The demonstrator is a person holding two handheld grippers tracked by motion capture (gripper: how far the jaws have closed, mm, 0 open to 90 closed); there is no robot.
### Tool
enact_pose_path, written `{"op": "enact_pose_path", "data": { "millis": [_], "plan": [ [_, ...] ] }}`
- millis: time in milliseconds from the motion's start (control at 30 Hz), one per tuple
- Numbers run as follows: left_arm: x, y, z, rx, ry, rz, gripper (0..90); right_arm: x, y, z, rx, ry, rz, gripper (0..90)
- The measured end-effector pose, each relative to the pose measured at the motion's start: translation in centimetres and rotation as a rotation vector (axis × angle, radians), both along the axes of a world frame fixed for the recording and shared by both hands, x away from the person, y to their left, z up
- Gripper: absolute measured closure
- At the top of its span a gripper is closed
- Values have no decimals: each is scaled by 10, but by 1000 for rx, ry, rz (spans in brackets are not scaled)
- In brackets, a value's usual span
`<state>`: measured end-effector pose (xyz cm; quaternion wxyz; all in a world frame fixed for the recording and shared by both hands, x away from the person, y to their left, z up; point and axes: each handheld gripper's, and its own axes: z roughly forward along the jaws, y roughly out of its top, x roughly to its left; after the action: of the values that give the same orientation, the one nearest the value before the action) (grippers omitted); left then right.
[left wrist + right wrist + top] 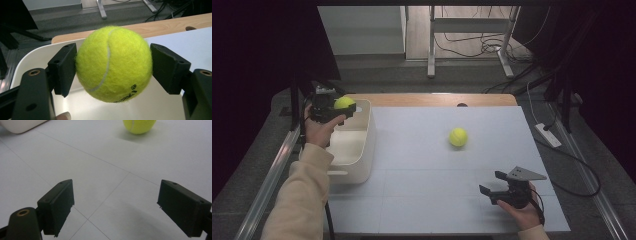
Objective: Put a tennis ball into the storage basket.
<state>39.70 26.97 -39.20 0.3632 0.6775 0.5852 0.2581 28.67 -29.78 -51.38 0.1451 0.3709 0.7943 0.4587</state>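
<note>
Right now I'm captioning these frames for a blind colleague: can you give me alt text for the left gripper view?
A yellow tennis ball is clamped between the two black pads of the left claw, held above the open white bin. Behind it lie the wooden table edge and a grey floor with cables.

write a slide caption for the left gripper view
Left gripper clamps a tennis ball above the white bin.

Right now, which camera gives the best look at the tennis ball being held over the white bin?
The left gripper view: the held ball is large there, pinched between both fingers, seam and print visible. The high view shows it small above the white bin. The right gripper view shows a different ball lying on the table.
</note>
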Motion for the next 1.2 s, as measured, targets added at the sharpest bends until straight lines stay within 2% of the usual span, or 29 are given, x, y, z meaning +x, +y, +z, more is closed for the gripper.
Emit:
{"op": "enact_pose_path", "data": {
  "millis": [267,633,1033,1133,1200],
  "plan": [
    [6,3,-6,6,32,15,262,0,0,0,0,0,1,136],
    [11,4,-13,29,84,4,261,0,-1,0,0,0,1,136],
    [10,5,-11,21,73,11,258,0,-1,0,-1,0,0,136],
    [8,6,-9,3,50,8,263,0,0,0,-1,1,1,135],
    [7,5,-6,-14,30,-2,203,0,0,0,-1,1,1,136]
  ]
}}
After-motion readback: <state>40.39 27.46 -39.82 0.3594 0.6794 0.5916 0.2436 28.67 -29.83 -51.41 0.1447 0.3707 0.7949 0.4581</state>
